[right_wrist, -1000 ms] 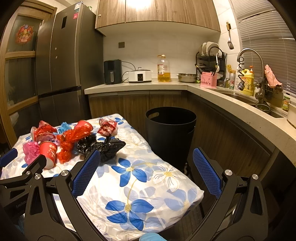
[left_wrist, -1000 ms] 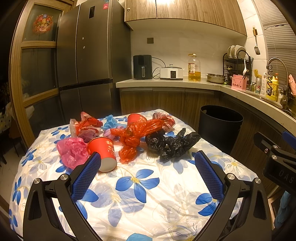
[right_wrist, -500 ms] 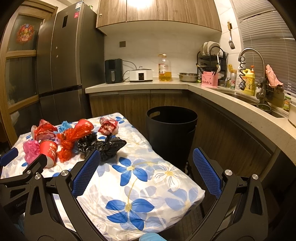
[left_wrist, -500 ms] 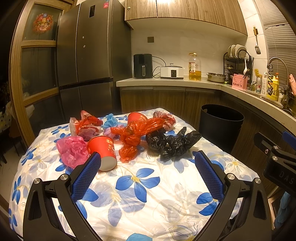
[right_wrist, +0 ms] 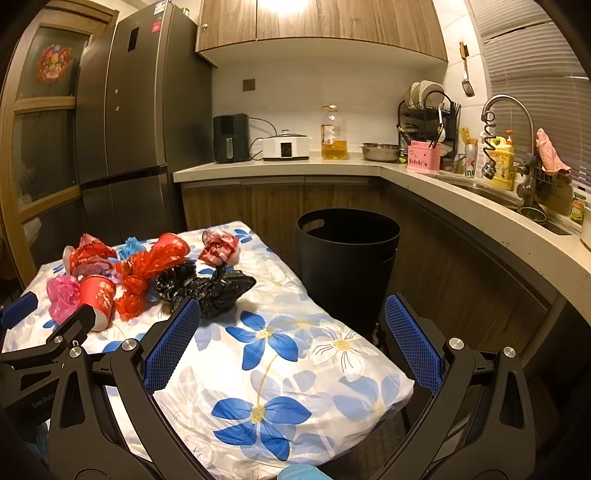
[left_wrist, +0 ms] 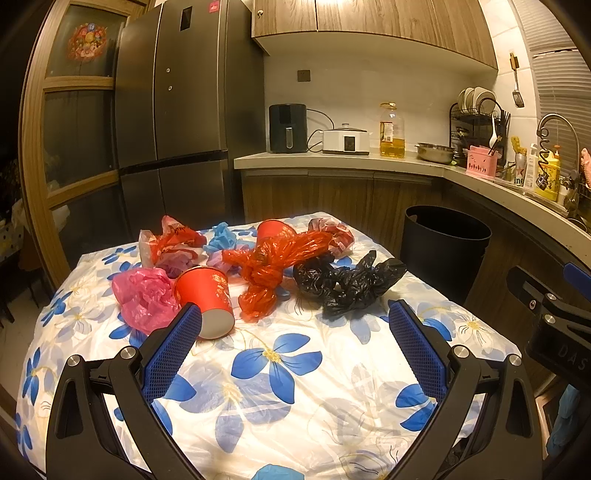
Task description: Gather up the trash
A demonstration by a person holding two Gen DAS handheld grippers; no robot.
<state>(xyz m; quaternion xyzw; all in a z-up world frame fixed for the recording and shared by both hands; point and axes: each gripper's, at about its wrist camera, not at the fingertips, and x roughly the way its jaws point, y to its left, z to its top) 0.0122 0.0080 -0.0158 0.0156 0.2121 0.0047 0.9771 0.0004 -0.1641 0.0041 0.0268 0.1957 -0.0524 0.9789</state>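
Crumpled plastic bags (left_wrist: 273, 264) and red cups (left_wrist: 207, 295) heaped on floral table (left_wrist: 280, 369), both grippers (left_wrist: 295, 332) (right_wrist: 291, 328) spread, empty

Dim kitchen: steel fridge (left_wrist: 173, 110), wooden cabinets (right_wrist: 317, 22).

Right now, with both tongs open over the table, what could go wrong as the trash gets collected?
The tipped red cup lies on its side and may roll off when nudged. The black bag is loose and crumpled, so a pinch may catch only a fold. The bin stands off the table's edge, so a dropped piece could land on the floor.
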